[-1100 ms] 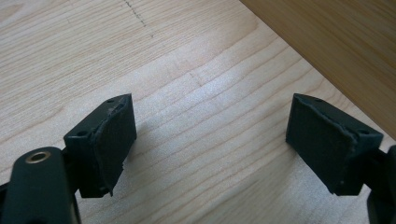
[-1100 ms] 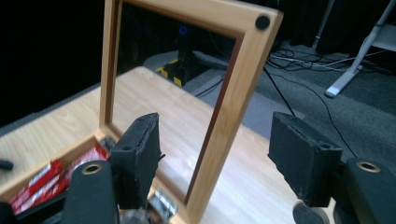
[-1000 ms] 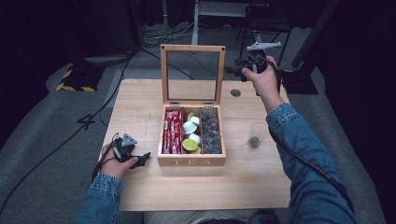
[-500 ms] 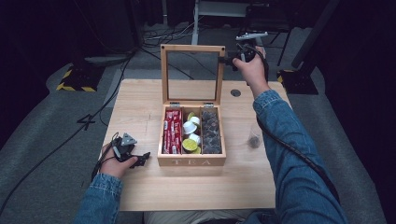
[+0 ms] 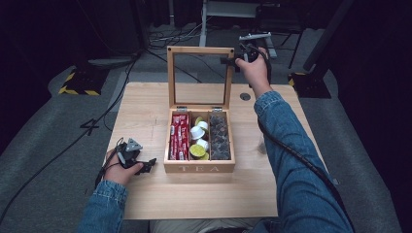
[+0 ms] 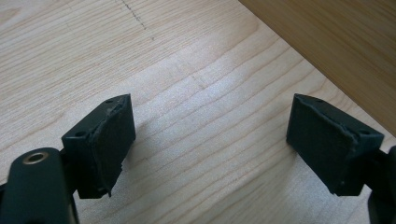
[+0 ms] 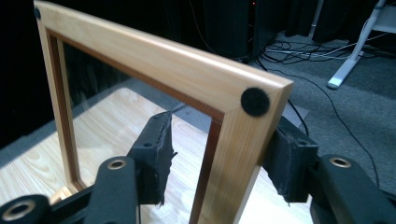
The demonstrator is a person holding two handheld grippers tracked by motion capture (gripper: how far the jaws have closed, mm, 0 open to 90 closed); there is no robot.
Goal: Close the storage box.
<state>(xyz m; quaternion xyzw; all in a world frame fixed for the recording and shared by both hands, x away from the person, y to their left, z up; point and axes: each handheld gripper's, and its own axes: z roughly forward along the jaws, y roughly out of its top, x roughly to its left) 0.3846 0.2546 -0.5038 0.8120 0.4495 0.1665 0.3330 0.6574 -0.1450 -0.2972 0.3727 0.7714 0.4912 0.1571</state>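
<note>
A wooden tea box (image 5: 199,168) stands mid-table with its glass lid (image 5: 199,50) raised upright. Inside lie red packets (image 5: 179,136), white and green pods (image 5: 198,133) and dark sachets (image 5: 219,136). My right gripper (image 5: 233,60) is at the lid's top right corner. In the right gripper view its jaws (image 7: 222,140) straddle the lid frame (image 7: 233,154); they have just been closing. The right pad sits against the wood and the left pad (image 7: 156,154) stands off it. My left gripper (image 5: 148,165) rests open on the table left of the box, with nothing between its jaws (image 6: 210,126).
The wooden table (image 5: 145,107) has a round hole (image 5: 245,96) near its far right. Beyond it, on grey floor, lie cables, a yellow-and-black striped block (image 5: 77,82) and white stand legs (image 5: 228,9). The box's side wall (image 6: 336,42) is close to my left gripper.
My right hand moved left to the lid's top right corner, and its jaws narrowed around the frame. The left hand stayed where it was.
</note>
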